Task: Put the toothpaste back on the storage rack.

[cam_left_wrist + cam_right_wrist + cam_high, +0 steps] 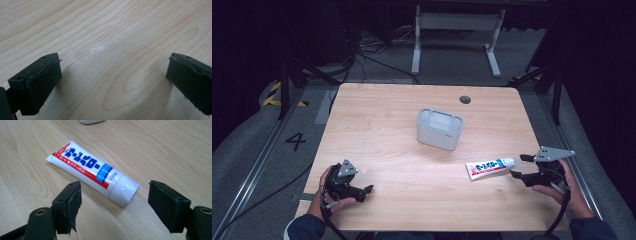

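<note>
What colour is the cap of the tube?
White cap, clearest in the right gripper view.

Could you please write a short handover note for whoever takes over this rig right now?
Left gripper: open, nothing between its jaws, low over the wooden table near its left front corner.
Right gripper: open, jaws on either side of the cap end of the white toothpaste tube with red and blue print, not touching it.
The tube lies flat at the table's right; the pale grey plastic bin stands mid-table.
Done: nothing.
Left: grasp the tube; probably put it in the bin.
</note>
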The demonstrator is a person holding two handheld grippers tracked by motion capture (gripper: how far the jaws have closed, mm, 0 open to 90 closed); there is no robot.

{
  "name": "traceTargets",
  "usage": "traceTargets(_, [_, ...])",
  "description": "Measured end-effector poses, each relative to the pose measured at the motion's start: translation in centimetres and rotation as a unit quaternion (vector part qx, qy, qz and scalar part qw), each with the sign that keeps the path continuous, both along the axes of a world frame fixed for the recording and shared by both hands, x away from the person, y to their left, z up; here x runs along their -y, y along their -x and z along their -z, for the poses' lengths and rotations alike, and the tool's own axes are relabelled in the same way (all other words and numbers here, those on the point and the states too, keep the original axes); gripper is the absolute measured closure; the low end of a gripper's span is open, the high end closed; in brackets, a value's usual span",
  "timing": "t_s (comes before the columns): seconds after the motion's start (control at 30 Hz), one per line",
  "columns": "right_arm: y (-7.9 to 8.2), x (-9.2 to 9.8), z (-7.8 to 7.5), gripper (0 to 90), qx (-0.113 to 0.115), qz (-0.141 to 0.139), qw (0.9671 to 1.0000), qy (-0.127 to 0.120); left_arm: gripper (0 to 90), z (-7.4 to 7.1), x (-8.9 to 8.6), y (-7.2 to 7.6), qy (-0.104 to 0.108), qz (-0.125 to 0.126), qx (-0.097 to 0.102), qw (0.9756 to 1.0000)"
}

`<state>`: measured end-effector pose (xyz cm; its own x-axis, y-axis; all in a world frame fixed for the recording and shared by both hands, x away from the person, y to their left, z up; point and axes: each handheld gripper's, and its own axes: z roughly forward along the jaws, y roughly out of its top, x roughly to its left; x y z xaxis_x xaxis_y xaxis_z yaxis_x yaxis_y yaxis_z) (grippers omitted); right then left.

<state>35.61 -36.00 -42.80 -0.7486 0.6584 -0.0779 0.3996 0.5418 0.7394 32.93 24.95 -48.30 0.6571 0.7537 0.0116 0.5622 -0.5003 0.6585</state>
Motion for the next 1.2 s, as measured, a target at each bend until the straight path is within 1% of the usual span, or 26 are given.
traceTargets(0.13, [-0.7, -0.6, -0.3, 26.8, -0.003, -0.01, 0.9999, 0.002, 0.5, 0.0, 0.0, 0.0, -0.001, 0.001, 0.002, 1.0])
traceTargets(0.23, [-1.0, -1.0, -0.4, 26.4, -0.005, -0.018, 0.9998, 0.003, 0.5, 0.0, 0.0, 0.0, 0.0, 0.0, 0.0, 1.0])
traceTargets(0.27, [-1.1, -1.3, -0.5, 26.4, -0.005, -0.025, 0.9997, 0.004, 0.5, 0.0, 0.0, 0.0, -0.001, 0.001, 0.003, 1.0])
traceTargets(0.3, [-1.1, -1.3, -0.5, 26.4, -0.005, -0.025, 0.9997, 0.004, 0.5, 0.0, 0.0, 0.0, -0.001, 0.001, 0.003, 1.0])
traceTargets(0.37, [-1.3, -1.8, -0.5, 26.3, -0.006, -0.034, 0.9993, 0.01, 0.5, 0.0, 0.0, 0.0, 0.0, 0.0, 0.0, 1.0])
traceTargets(0.43, [-1.6, -2.3, -0.5, 26.4, -0.007, -0.044, 0.9988, 0.021, 0.5, 0.0, 0.0, 0.0, 0.0, 0.001, 0.001, 1.0])
traceTargets(0.47, [-1.7, -2.6, -0.5, 26.4, -0.006, -0.047, 0.9986, 0.026, 0.5, 0.0, 0.0, 0.0, 0.0, 0.0, 0.0, 1.0])
traceTargets(0.53, [-2.0, -3.0, -0.5, 26.8, -0.012, -0.051, 0.9982, 0.029, 0.5, 0.0, 0.0, 0.0, -0.001, 0.001, 0.002, 1.0])
traceTargets(0.57, [-2.1, -3.2, -0.5, 26.8, -0.013, -0.053, 0.998, 0.032, 0.4, 0.0, 0.0, 0.0, 0.0, -0.001, -0.001, 1.0])
traceTargets(0.6, [-2.4, -3.5, -0.4, 26.8, -0.013, -0.057, 0.9976, 0.037, 0.5, 0.0, 0.0, 0.0, -0.001, 0.001, 0.002, 1.0])
traceTargets(0.67, [-2.6, -3.9, -0.3, 26.8, -0.017, -0.061, 0.997, 0.045, 0.5, 0.0, 0.0, 0.0, -0.001, 0.001, 0.002, 1.0])
traceTargets(0.7, [-2.9, -4.4, -0.1, 26.7, -0.022, -0.07, 0.9961, 0.05, 0.5, 0.0, 0.0, 0.0, -0.001, 0.001, 0.003, 1.0])
traceTargets(0.73, [-2.9, -4.4, -0.1, 26.7, -0.022, -0.07, 0.9961, 0.05, 0.5, 0.0, 0.0, 0.0, -0.001, 0.001, 0.003, 1.0])
traceTargets(0.77, [-3.0, -4.8, 0.1, 26.7, -0.026, -0.076, 0.9951, 0.057, 0.5, 0.0, 0.0, 0.0, -0.001, 0.001, 0.002, 1.0])
traceTargets(0.83, [-3.1, -5.1, 0.2, 26.6, -0.03, -0.084, 0.994, 0.063, 0.5, 0.0, 0.0, 0.0, -0.001, 0.001, 0.003, 1.0])
traceTargets(0.87, [-3.1, -5.1, 0.2, 26.6, -0.03, -0.084, 0.994, 0.063, 0.5, 0.0, 0.0, 0.0, -0.001, 0.001, 0.003, 1.0])
traceTargets(0.9, [-3.2, -5.2, 0.3, 26.5, -0.033, -0.088, 0.9934, 0.066, 0.5, 0.0, 0.0, 0.0, 0.0, 0.0, 0.0, 1.0])
traceTargets(0.97, [-3.4, -5.6, 0.6, 25.7, -0.039, -0.097, 0.9916, 0.076, 0.5, 0.0, 0.0, 0.0, -0.001, 0.001, 0.002, 1.0])
traceTargets(1.07, [-3.8, -5.9, 1.0, 24.5, -0.044, -0.093, 0.9907, 0.089, 0.5, 0.0, 0.0, 0.0, 0.0, 0.0, 0.0, 1.0])
traceTargets(1.17, [-4.0, -5.9, 1.2, 24.6, -0.048, -0.091, 0.9907, 0.089, 0.5, 0.0, 0.0, 0.0, -0.001, 0.001, 0.002, 1.0])
traceTargets(1.2, [-4.1, -5.9, 1.4, 24.6, -0.051, -0.092, 0.991, 0.083, 0.5, 0.0, 0.0, 0.0, -0.001, 0.001, 0.002, 1.0])
